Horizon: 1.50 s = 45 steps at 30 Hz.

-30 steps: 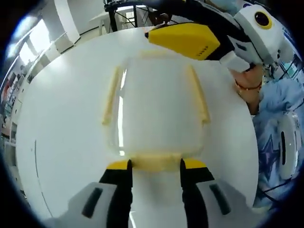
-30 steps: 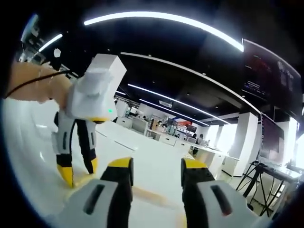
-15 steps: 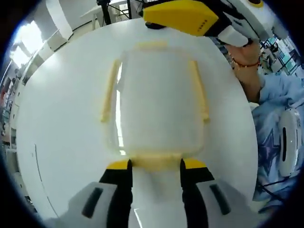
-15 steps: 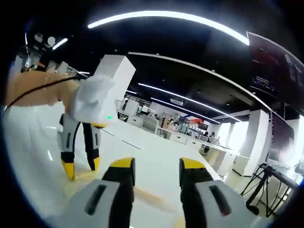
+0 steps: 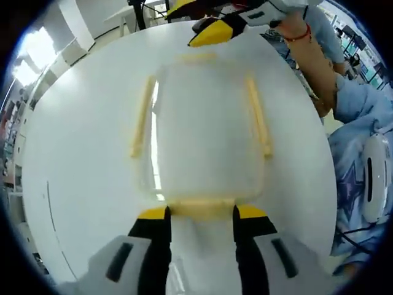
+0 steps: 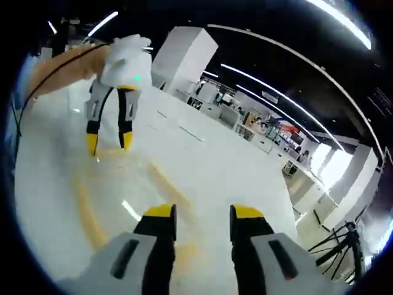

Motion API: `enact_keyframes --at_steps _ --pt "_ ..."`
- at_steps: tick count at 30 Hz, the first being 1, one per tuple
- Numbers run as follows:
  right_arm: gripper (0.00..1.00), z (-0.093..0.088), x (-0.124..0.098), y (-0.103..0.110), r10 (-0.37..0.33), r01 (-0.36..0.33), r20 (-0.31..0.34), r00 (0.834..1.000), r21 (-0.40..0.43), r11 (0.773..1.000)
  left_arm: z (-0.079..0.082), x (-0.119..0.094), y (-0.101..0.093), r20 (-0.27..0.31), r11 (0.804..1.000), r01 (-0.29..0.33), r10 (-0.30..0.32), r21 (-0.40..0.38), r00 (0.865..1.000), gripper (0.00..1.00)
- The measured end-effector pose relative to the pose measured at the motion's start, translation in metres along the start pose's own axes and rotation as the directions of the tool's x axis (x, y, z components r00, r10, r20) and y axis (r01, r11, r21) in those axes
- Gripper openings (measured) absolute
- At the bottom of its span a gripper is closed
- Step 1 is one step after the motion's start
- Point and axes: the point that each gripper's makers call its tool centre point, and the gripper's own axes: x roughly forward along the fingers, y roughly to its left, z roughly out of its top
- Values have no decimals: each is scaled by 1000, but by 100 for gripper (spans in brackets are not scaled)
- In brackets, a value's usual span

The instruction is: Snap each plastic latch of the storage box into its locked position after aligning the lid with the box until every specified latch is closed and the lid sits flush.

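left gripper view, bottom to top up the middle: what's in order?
left gripper → near latch → clear lid → far latch → right gripper

The setting is a large open-plan office or lab hall. In the right gripper view, long ceiling light strips (image 6: 270,77) run across a dark ceiling, a broad white pillar (image 6: 184,52) rises behind the work surface, and rows of white desks (image 6: 270,144) recede toward bright windows. A tripod (image 6: 344,236) stands at the far right. The work surface is a large white table (image 5: 80,160), seen in the left gripper view.
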Motion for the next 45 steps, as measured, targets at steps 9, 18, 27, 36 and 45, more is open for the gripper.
enact_keyframes --at_steps 9,18,27,36,45 --pt "41 -23 -9 1 173 -205 -188 967 -162 965 2 0 2 -26 1000 -4 4 -11 1000 40" --pt "43 -61 -22 23 331 -399 -342 880 -153 904 2 -1 2 -40 1000 -6 5 -9 999 40" --pt "43 -64 -5 25 384 -482 -407 828 -168 860 0 -1 2 -50 1000 -8 7 -3 999 40" --pt "46 -66 13 26 518 -691 -566 642 -134 710 -1 0 2 -37 1000 -6 6 8 999 40" --pt "49 -67 20 34 556 -814 -669 494 -132 565 1 2 3 -16 1000 -2 3 15 1000 41"
